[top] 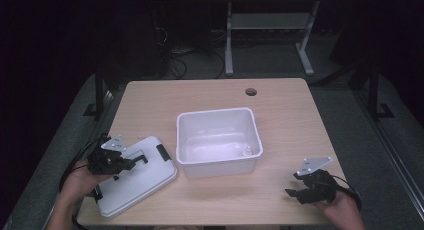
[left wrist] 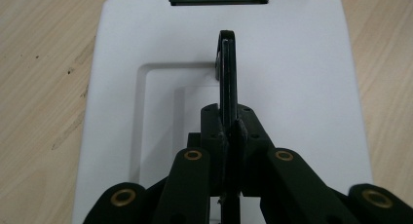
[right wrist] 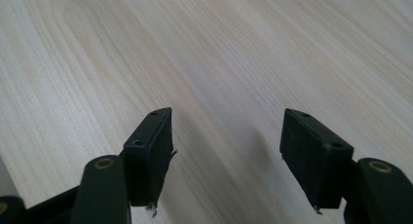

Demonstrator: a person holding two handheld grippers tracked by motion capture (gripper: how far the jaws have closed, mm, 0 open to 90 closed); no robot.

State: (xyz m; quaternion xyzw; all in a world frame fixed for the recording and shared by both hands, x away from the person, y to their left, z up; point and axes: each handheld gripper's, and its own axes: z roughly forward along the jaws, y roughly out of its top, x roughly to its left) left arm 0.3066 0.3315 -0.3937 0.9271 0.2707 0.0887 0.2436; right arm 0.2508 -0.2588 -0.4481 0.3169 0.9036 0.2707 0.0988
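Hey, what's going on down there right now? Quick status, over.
Left gripper shut on lid handle; lid lies flat on table. Right gripper open above bare wood. White tub uncovered beside lid. Nothing in the way.

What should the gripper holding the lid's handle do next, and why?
Probably lift the lid a little off the table and carry it toward the white box. The left gripper is shut on the lid's black handle, the lid lies flat beside the box, and the box stands open. The right gripper is open over bare wood.
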